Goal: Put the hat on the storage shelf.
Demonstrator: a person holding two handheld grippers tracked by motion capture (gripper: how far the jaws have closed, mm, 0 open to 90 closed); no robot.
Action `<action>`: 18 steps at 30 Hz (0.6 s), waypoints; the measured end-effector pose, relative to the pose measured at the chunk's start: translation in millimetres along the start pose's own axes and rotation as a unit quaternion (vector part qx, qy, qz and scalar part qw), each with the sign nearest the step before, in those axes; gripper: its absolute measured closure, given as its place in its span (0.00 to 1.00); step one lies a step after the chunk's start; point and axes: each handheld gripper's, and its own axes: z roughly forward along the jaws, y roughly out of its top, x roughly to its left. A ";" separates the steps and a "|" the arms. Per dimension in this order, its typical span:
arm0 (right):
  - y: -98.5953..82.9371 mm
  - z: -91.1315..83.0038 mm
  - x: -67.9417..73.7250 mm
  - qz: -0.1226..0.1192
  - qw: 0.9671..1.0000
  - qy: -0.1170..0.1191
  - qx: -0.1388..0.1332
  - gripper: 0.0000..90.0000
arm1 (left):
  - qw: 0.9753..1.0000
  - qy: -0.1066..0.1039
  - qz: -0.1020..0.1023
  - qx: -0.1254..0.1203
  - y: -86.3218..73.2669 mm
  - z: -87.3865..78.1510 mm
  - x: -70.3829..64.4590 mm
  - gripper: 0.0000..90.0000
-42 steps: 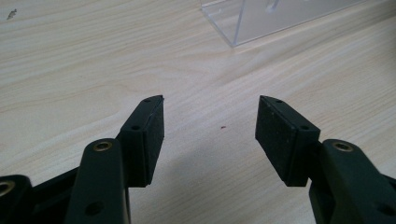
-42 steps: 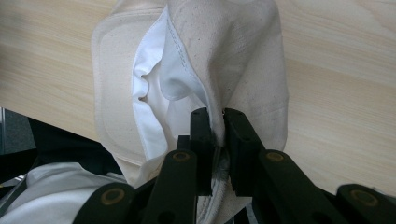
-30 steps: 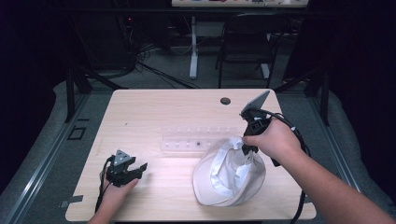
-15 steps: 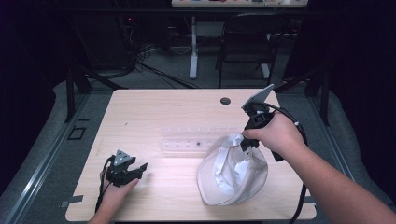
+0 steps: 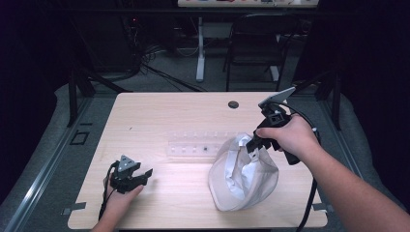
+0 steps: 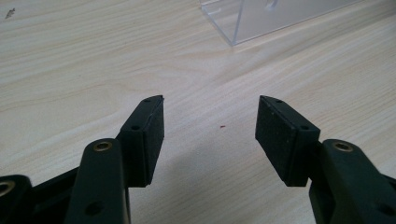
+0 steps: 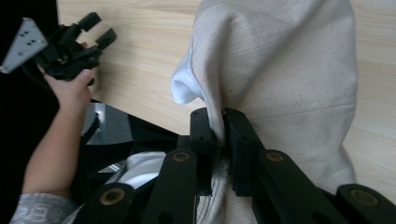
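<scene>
A cream cloth cap (image 5: 244, 174) hangs lifted by its top edge over the right half of the wooden table (image 5: 164, 116). My right gripper (image 5: 255, 143) is shut on a fold of the cap (image 7: 280, 70), its jaws pinching the fabric between them (image 7: 220, 140). My left gripper (image 5: 145, 175) rests on the table near the front left, open, with nothing between its pads (image 6: 210, 135). A clear plastic rack (image 5: 198, 145) lies across the table's middle; its corner (image 6: 261, 18) shows ahead of the left jaws.
A small dark round grommet (image 5: 233, 104) sits in the table near its far edge. Behind the table stand a chair (image 5: 256, 43) and tangled cables (image 5: 159, 58) on the floor. The left hand with its gripper (image 7: 70, 42) shows far off in the right gripper view.
My right gripper has moved up and slightly right, pulling the cap's top edge higher so the cloth hangs taller. The left gripper has stayed put.
</scene>
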 end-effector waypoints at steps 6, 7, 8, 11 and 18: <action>-0.3 -4.4 -3.1 0.004 1.000 0.029 0.001 0.92 | 1.000 -0.001 0.003 0.001 0.2 0.2 -0.1 0.47; -0.7 -6.0 -4.1 -0.001 1.000 0.031 0.004 0.92 | 1.000 -0.001 0.003 0.001 0.1 0.2 -0.1 0.47; -1.2 -6.8 -3.6 0.004 0.999 0.038 -0.001 0.92 | 1.000 0.000 0.003 0.001 0.1 0.3 -0.1 0.47; -1.5 -12.4 -5.1 -0.003 0.999 0.048 -0.006 0.92 | 1.000 -0.001 0.002 0.003 -0.1 0.5 -0.2 0.47; -1.3 -25.5 -2.8 0.001 0.998 0.065 -0.025 0.92 | 1.000 -0.001 0.003 0.002 -0.2 1.3 -0.6 0.47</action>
